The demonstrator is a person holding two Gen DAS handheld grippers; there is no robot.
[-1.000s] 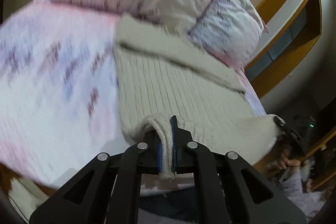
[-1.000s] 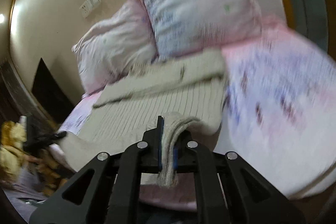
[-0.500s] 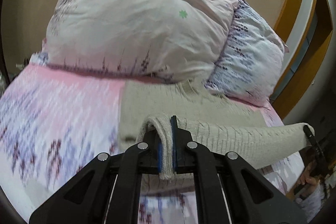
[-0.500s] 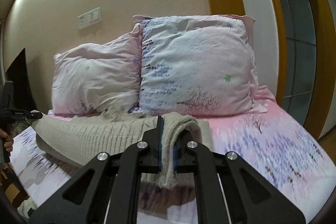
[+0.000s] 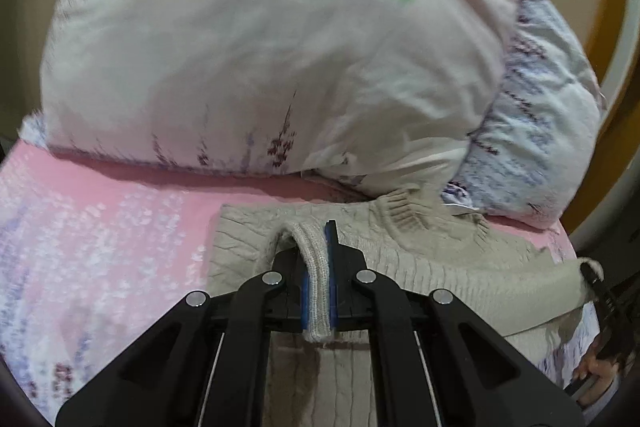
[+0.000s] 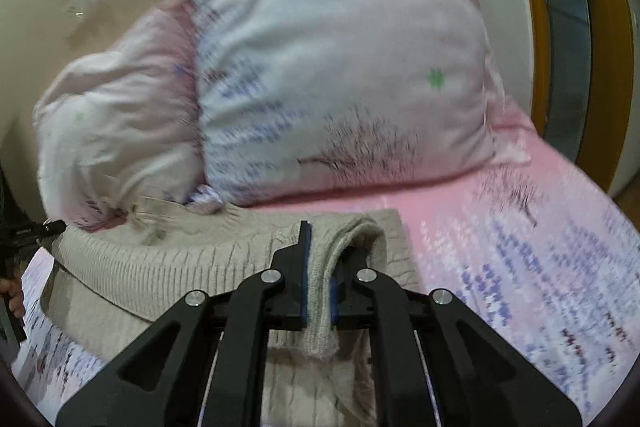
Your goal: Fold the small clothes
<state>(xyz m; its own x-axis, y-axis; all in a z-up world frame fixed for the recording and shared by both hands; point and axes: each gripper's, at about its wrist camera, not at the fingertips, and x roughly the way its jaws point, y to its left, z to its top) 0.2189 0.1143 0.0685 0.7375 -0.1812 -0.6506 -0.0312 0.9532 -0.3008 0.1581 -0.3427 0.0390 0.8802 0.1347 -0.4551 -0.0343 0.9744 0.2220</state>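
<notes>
You have each claw, left (image 5: 318, 283) and right (image 6: 318, 283), clamped tight on a hem corner of the beige sweater (image 5: 432, 259) lying on the bed (image 5: 100, 227), its hem half-carried toward the collar; laying down and remaining folds seem left.

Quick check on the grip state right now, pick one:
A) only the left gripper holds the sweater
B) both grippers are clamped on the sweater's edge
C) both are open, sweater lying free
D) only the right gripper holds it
B: the left gripper pinches a fold of the beige sweater between its blue pads, and the right gripper does the same in its own view, the knit edge hanging below the jaws.
</notes>
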